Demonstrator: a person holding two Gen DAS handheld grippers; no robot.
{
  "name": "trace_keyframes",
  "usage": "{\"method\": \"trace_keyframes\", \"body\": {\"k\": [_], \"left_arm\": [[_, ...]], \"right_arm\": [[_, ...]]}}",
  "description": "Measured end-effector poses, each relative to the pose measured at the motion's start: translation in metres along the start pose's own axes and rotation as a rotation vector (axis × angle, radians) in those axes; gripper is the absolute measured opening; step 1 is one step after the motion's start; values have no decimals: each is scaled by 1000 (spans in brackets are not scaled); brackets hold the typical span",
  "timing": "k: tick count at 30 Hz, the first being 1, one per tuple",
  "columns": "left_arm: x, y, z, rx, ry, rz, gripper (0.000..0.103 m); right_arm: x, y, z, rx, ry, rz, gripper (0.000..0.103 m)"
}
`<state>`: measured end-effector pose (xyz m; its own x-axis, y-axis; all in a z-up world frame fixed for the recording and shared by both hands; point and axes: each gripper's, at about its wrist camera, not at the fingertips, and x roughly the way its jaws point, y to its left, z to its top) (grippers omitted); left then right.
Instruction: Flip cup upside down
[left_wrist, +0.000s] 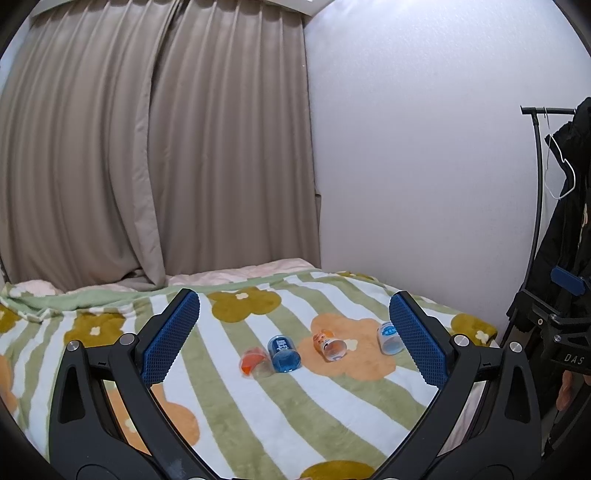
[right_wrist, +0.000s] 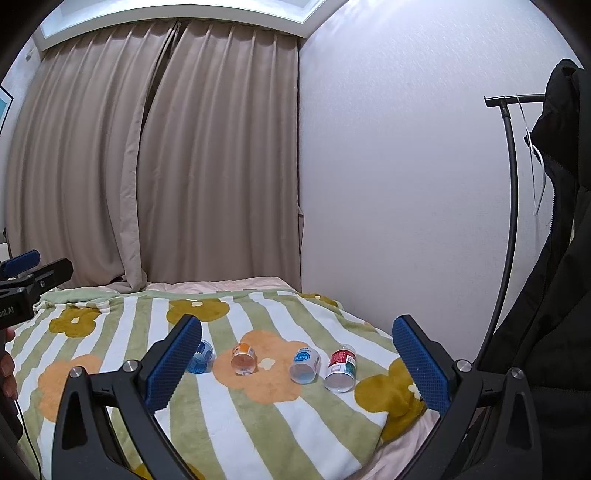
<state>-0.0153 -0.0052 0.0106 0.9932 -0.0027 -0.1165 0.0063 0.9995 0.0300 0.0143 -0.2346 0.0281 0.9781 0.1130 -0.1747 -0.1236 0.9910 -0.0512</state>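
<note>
Several small plastic cups lie on their sides in a row on the flowered blanket. In the left wrist view: a clear orange cup (left_wrist: 254, 362), a blue cup (left_wrist: 283, 352), an orange-label cup (left_wrist: 330, 345), a white-and-blue cup (left_wrist: 389, 338). In the right wrist view: the blue cup (right_wrist: 201, 356), the orange-label cup (right_wrist: 243, 359), the white-and-blue cup (right_wrist: 305, 364), a red-and-green label cup (right_wrist: 341, 367). My left gripper (left_wrist: 295, 332) is open and empty, short of the cups. My right gripper (right_wrist: 297, 360) is open and empty, also short of them.
The striped flower blanket (left_wrist: 229, 398) covers a bed against a white wall (left_wrist: 424, 166), with beige curtains (left_wrist: 147, 147) behind. A coat rack with dark jackets (right_wrist: 554, 240) stands at the right. The blanket's edge drops off at the right (right_wrist: 388, 424).
</note>
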Motion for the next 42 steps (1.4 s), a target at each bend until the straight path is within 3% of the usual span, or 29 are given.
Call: {"method": "trace_keyframes", "body": {"k": [42], "left_arm": [[1,-4,4,-3,-2,-4,103]], "right_arm": [[-12,-1,4,21,-62,-36,103]]}}
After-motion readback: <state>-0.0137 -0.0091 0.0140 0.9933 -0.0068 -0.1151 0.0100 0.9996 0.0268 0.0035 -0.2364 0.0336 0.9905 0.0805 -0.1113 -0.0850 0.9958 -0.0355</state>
